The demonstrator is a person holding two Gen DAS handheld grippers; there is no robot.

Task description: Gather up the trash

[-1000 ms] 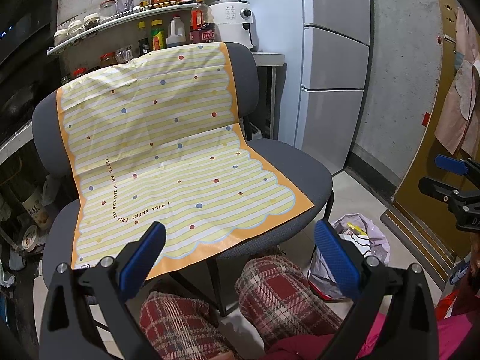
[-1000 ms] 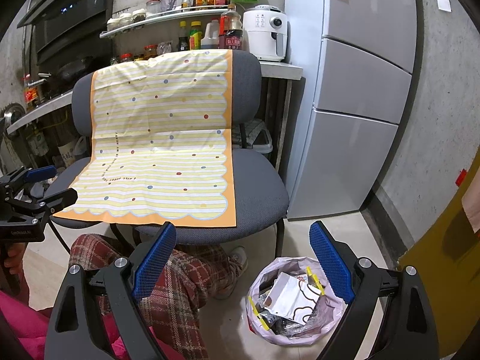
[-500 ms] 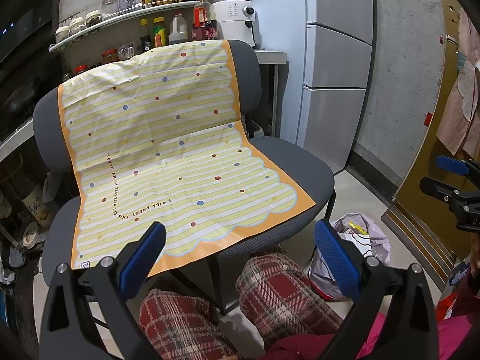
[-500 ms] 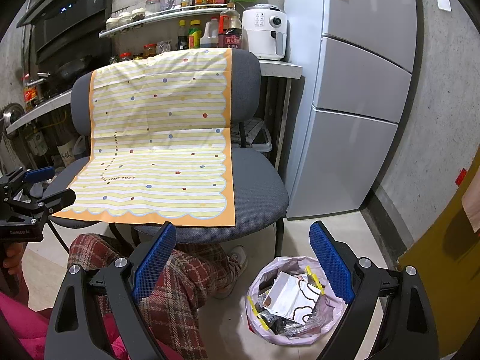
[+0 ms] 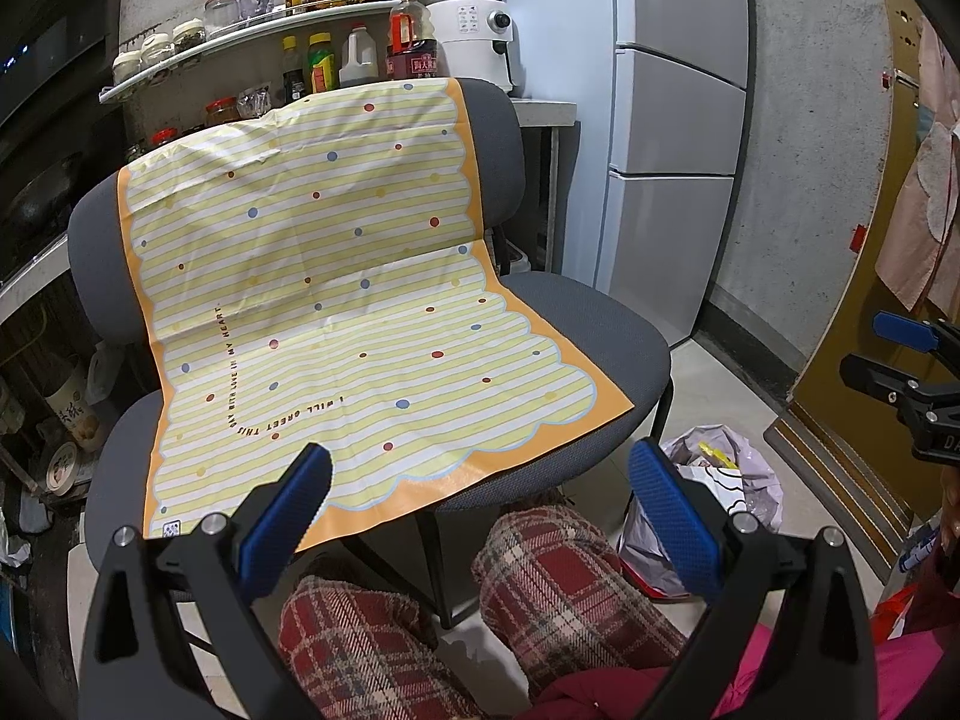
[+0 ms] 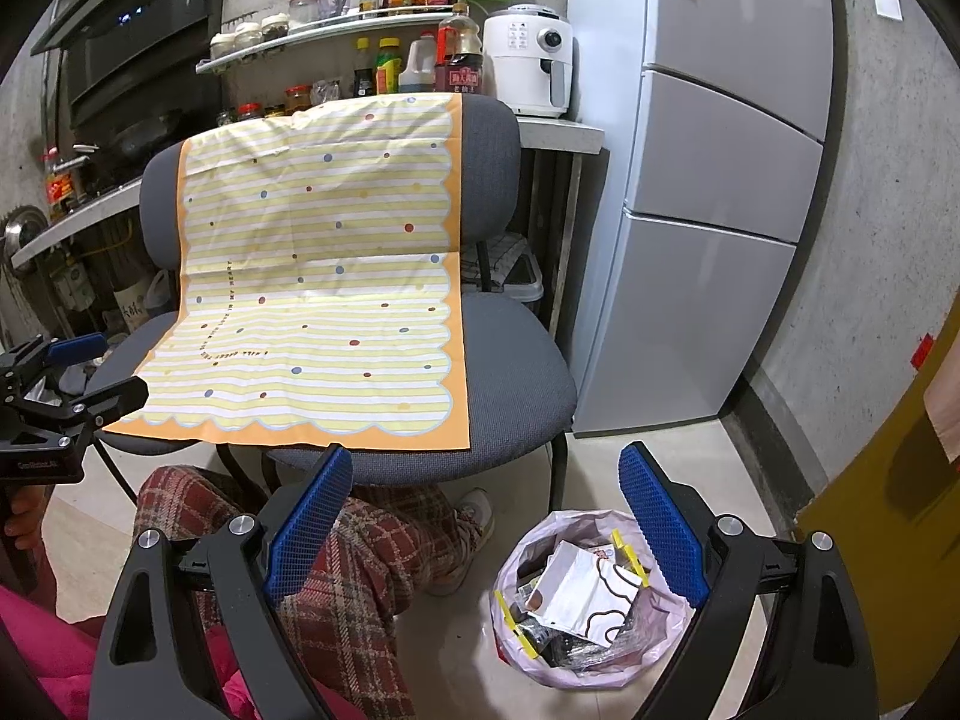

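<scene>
**Almost no motion; both grippers idle, spread wide**

Since the earlier frames the left wrist view has crept slightly nearer the chair; the right view is practically unchanged.

Left gripper [image 5: 480,495]: blue pads far apart, nothing between them, hanging over the front edge of the grey chair [image 5: 600,324]. Right gripper [image 6: 486,519]: same, released and empty, held above the floor between the chair and the trash bag [image 6: 561,669].

Trash bag: pale pink plastic, open mouth, sitting on the tiled floor just right of the chair's front leg, near the fridge [image 6: 708,252]. Holds white paper and yellow-edged scraps.

Striped yellow sheet [image 5: 336,312] drapes over chair back and seat. The person's plaid-trousered legs [image 6: 354,564] sit under the seat edge.
</scene>
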